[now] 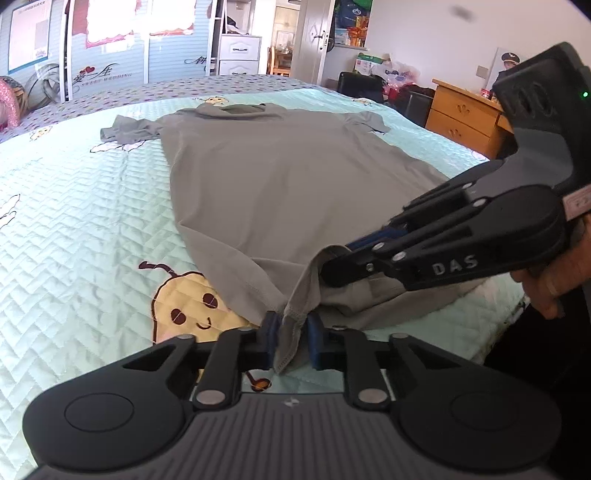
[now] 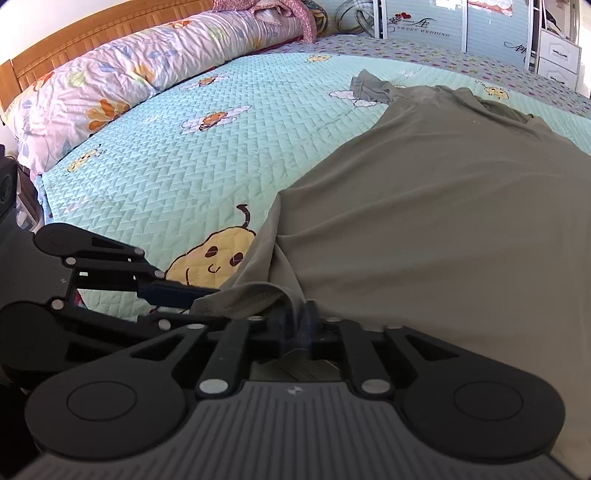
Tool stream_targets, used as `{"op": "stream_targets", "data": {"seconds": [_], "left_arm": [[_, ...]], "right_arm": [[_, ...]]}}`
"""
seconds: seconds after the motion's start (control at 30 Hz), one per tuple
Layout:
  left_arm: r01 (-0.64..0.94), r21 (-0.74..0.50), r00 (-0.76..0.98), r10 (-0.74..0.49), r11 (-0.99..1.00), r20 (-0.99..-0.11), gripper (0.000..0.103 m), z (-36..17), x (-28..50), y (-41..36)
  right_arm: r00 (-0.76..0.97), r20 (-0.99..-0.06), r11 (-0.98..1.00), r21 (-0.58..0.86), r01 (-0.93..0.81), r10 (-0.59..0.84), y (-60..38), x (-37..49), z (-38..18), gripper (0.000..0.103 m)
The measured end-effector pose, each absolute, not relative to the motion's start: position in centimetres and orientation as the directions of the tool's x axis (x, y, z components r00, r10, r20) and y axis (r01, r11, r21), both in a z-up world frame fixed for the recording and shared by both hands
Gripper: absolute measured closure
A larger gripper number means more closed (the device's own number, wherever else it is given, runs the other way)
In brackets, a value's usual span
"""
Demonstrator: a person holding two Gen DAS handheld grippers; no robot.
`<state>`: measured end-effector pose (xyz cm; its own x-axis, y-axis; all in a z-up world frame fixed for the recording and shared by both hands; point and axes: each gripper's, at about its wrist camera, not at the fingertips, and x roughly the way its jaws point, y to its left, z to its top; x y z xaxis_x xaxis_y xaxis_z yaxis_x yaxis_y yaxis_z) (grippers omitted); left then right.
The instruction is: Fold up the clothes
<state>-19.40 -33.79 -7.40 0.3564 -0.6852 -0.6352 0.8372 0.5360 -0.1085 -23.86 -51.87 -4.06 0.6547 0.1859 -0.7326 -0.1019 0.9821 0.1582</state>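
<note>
A grey T-shirt (image 1: 280, 173) is lying spread across the bed, its collar toward the far side and both short sleeves reaching outward, the left one crumpled. Its near hem is bunching up off the quilted bedspread (image 1: 85, 221), where both grippers are meeting it close together. The left gripper (image 1: 291, 341) is pinching a fold of the hem between its blue pads, the fabric hanging down between the nearly closed fingers. The right gripper (image 2: 297, 332) is likewise clamping a gathered piece of the hem just beside it, cloth pressed between its dark pads. In the left wrist view, a hand (image 1: 557, 273) is gripping the right tool's handle at the frame's edge. The mint bedspread is showing a yellow smiling cartoon figure (image 1: 192, 306) partly covered by the shirt's side. A floral pillow (image 2: 110, 85) is lying along the wooden headboard (image 2: 92, 33). A wooden dresser (image 1: 465, 118) is standing beyond the bed.
</note>
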Motion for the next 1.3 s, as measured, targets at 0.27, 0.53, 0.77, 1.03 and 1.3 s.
{"op": "stream_targets", "data": {"seconds": [0.27, 0.53, 0.77, 1.03, 1.3], "left_arm": [[0.601, -0.185, 0.58, -0.584, 0.777, -0.568, 0.1, -3.7, -19.0, -27.3], [0.441, -0.271, 0.59, -0.504, 0.856, -0.631, 0.1, -4.0, -18.3, -22.4], [0.461, -0.253, 0.56, -0.5, 0.851, -0.661, 0.095, -4.4, -18.6, -23.3], [0.464, -0.225, 0.536, -0.474, 0.857, -0.699, 0.068, -4.1, -18.9, -25.7], [0.521, -0.157, 0.5, -0.449, 0.839, -0.741, 0.051, -3.6, -19.9, -29.6]], "right_arm": [[0.691, -0.705, 0.985, 0.162, -0.063, 0.16, -53.5, -26.0, -2.6, 0.048], [0.708, -0.706, 0.973, 0.165, 0.162, 0.002, -59.0, -33.6, -2.9, 0.047], [0.726, -0.647, 0.892, 0.153, 0.425, -0.235, -63.5, -42.3, -2.0, 0.042], [0.705, -0.655, 0.834, 0.207, 0.512, -0.27, -67.5, -45.0, -3.8, 0.041], [0.71, -0.661, 0.907, 0.105, 0.408, -0.243, -68.3, -44.2, -5.4, 0.041]]}}
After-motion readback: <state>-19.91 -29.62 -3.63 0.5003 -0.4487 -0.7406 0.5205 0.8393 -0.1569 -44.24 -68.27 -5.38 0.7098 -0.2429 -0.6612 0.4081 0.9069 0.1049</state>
